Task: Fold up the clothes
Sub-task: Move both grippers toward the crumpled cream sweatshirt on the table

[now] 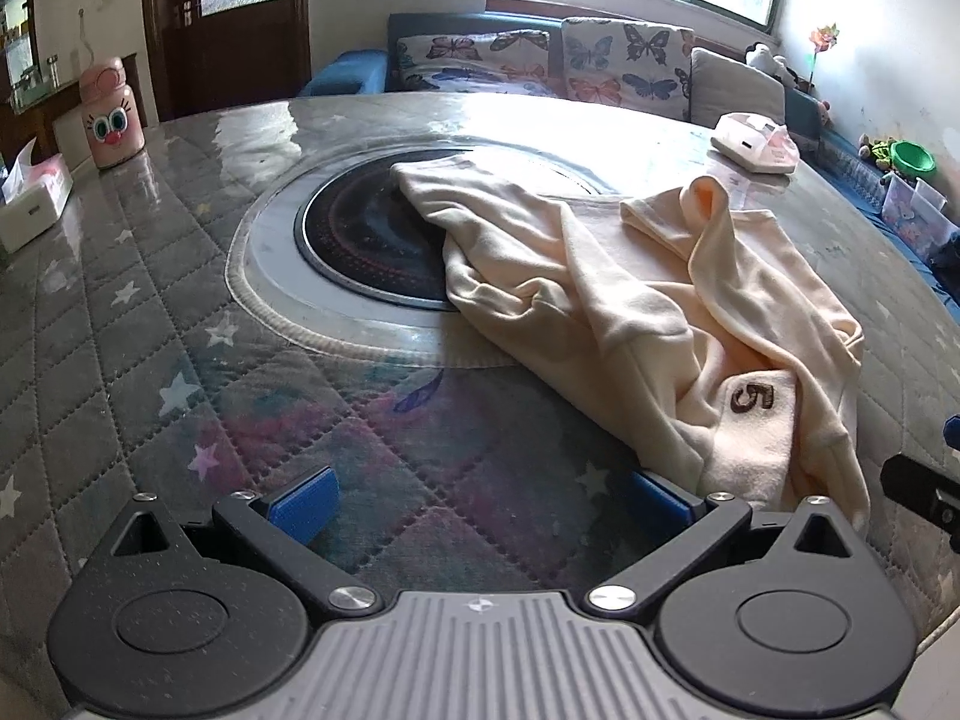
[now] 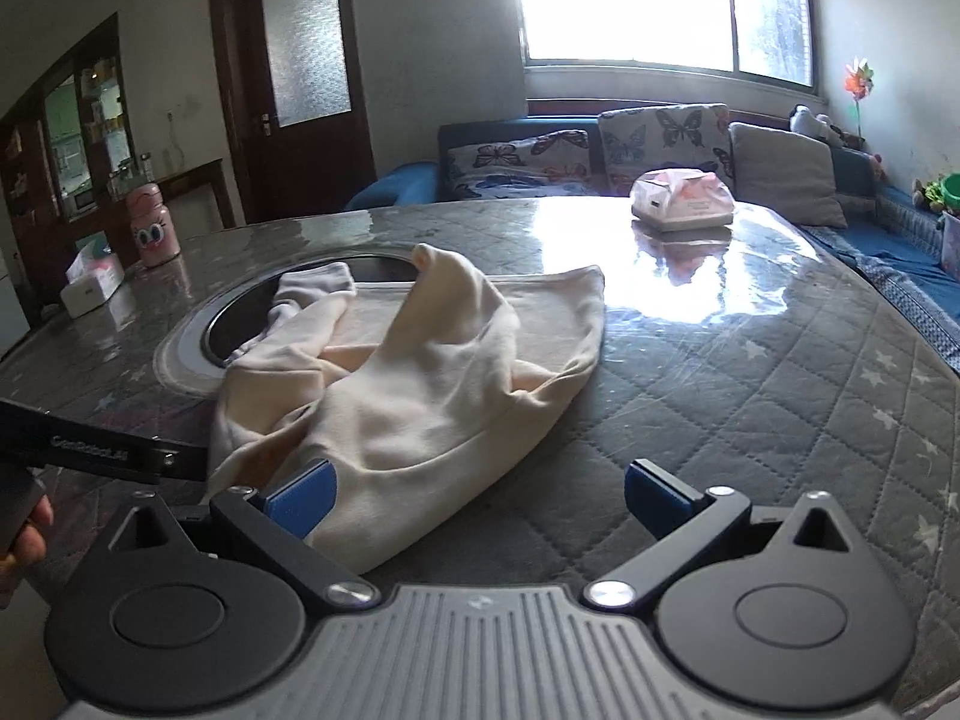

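The cream garment lies crumpled on the quilted surface, one end draped over the dark round inset in the middle, the other bunched at the near edge. Its long axis runs from that inset toward me and to the right as the left wrist view shows it. A folded flap near the front carries an embroidered "5", and one sleeve or leg stands up in a loose peak; nothing is flattened yet, so I judge the folding has not begun.

My left tongs are spread wide and hold nothing; the cloth sits ahead and to their right, its near hem touching the right-hand blue pad. My right tongs are also wide and empty, with the cloth ahead-left and its hem against the left pad. Both are about equally near that bunched end.

Farther out sit a tissue pack, a pink bottle and a white box.
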